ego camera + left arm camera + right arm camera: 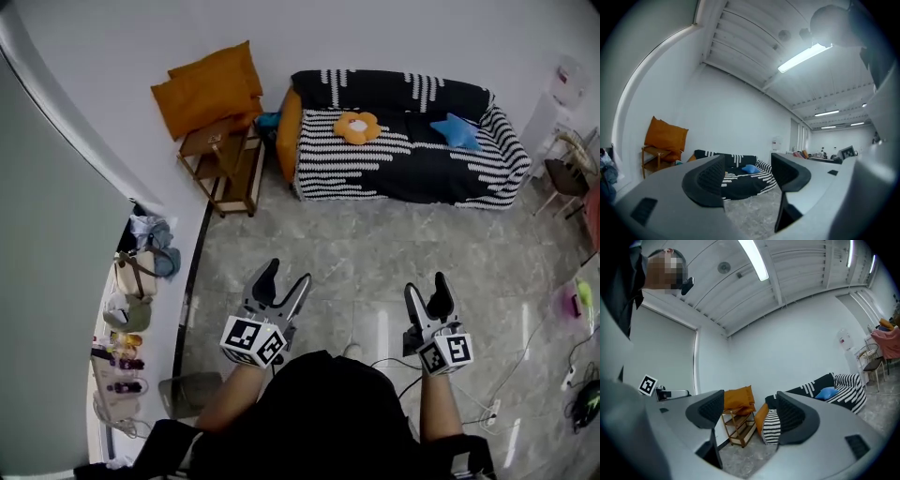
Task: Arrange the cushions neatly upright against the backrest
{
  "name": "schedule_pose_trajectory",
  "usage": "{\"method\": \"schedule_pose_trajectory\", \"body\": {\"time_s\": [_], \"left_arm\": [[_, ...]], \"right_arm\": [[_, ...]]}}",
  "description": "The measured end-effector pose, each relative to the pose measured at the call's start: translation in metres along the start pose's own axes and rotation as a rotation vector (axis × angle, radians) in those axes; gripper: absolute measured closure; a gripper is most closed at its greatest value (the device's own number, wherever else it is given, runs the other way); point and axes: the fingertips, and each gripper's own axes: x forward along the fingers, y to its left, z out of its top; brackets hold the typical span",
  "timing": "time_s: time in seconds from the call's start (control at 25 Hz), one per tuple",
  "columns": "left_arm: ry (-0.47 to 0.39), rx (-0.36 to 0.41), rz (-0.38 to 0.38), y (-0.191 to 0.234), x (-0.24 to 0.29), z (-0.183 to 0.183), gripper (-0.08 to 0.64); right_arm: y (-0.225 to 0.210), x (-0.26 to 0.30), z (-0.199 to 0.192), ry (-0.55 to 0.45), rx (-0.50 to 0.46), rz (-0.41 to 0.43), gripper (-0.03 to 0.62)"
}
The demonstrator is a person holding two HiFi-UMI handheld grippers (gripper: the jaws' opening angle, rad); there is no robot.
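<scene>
Black-and-white striped fabric sofa (403,159) at the far wall. Large orange fabric pillows (208,89) rest on a wooden rack (214,141) to its left. Orange flower-shaped cushion (357,127) and, to its right, blue star-shaped cushion (457,130) lie on the seat by the backrest. Near: left gripper (287,274) and right gripper (426,285), jaws spread, grasping nothing.

Flower cushion (357,127) lies left of star cushion (458,131) on the sofa (412,173).
</scene>
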Motion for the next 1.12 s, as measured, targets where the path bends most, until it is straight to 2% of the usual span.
{"method": "schedule_pose_trajectory", "body": {"time_s": [0.12,0.24,0.44,0.72,0.92,1.04,1.12], "left_arm": [[0.001,-0.031,0.004,-0.012,0.030,-0.011,0.233],[0.054,-0.012,-0.012,-0.008,0.047,-0.019,0.233],[0.086,0.000,0.031,0.029,0.074,-0.029,0.233],[0.083,0.013,0.015,0.085,0.157,-0.039,0.233],[0.099,0.103,-0.049,0.121,0.231,-0.020,0.233],[0.086,0.127,-0.084,0.142,0.266,-0.006,0.233],[0.115,0.167,-0.122,0.155,0.283,-0.008,0.245]], "right_arm": [[-0.033,0.005,0.005,0.009,0.003,-0.005,0.252],[-0.063,0.012,-0.006,0.053,-0.011,-0.040,0.261],[-0.092,0.047,-0.010,0.102,-0.058,-0.043,0.261],[-0.137,0.110,-0.008,0.086,-0.064,-0.149,0.275],[-0.157,0.177,0.011,0.027,-0.040,-0.183,0.299],[-0.163,0.227,0.014,0.030,-0.031,-0.164,0.310],[-0.159,0.261,0.015,0.035,-0.027,-0.140,0.351]]}}
